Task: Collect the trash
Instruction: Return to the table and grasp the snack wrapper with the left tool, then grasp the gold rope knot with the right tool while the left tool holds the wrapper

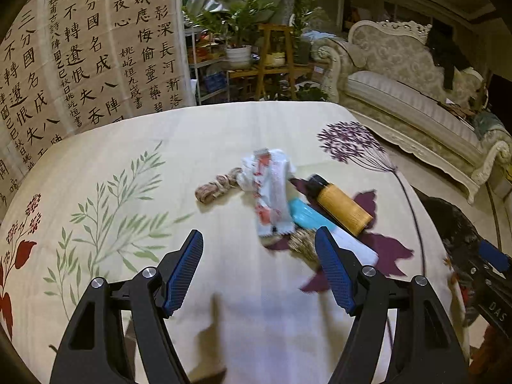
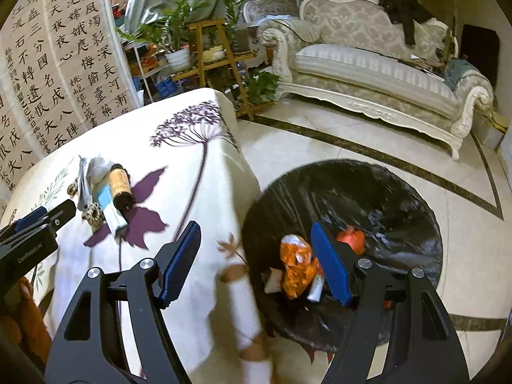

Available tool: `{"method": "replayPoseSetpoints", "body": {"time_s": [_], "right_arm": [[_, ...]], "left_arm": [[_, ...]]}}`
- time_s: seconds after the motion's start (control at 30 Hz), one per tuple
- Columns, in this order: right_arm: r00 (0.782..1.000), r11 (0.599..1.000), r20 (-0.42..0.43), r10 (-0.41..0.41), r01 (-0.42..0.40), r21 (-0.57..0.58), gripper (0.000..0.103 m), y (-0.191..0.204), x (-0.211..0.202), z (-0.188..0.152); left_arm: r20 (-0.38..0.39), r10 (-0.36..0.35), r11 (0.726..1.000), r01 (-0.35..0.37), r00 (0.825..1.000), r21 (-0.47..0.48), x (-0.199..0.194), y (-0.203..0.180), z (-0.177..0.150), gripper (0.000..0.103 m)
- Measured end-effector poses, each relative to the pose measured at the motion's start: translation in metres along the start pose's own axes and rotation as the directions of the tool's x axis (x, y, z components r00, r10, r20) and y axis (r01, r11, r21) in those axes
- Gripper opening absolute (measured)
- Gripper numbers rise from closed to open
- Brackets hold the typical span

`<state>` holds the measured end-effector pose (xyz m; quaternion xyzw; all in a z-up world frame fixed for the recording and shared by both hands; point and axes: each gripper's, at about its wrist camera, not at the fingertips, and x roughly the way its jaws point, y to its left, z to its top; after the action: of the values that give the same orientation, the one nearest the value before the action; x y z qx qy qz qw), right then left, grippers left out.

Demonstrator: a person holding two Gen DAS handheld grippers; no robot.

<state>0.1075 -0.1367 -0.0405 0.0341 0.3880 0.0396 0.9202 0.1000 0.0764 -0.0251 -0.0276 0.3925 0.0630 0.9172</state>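
Both grippers tilt downward, jaws wide and empty: left gripper [image 1: 259, 268] over the tablecloth [image 1: 192, 166] near the trash pile [image 1: 275, 192]; right gripper [image 2: 256, 259] beside the black-lined bin [image 2: 400, 192] holding an orange wrapper [image 2: 296, 265].

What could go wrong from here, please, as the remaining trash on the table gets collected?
1. The yellow bottle lies on its side near the table edge; a nudge could roll it off onto the floor.
2. The items overlap in one pile, the crumpled wrapper on the blue-and-white tube, so the left gripper, jaws open, might pinch two things or drag neighbours.
3. The trash bin sits below, so a release could miss.
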Motion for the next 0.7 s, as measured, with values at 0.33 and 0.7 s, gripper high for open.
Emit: {"method": "replayPoseSetpoints", "body": {"time_s": [0.33,0.7], "right_arm": [[0.999,0.999,-0.005,0.036,-0.036,-0.037,0.070,0.025,0.018,0.017],[0.999,0.997,-0.021,0.047,-0.048,-0.055,0.070,0.035,0.029,0.020]], "left_arm": [[-0.032,-0.012,1.000,0.013,0.999,0.012,0.032,0.006,0.025,0.068],[-0.069,-0.055,0.997,0.059,0.996,0.057,0.048,0.002,0.030,0.027]]}}
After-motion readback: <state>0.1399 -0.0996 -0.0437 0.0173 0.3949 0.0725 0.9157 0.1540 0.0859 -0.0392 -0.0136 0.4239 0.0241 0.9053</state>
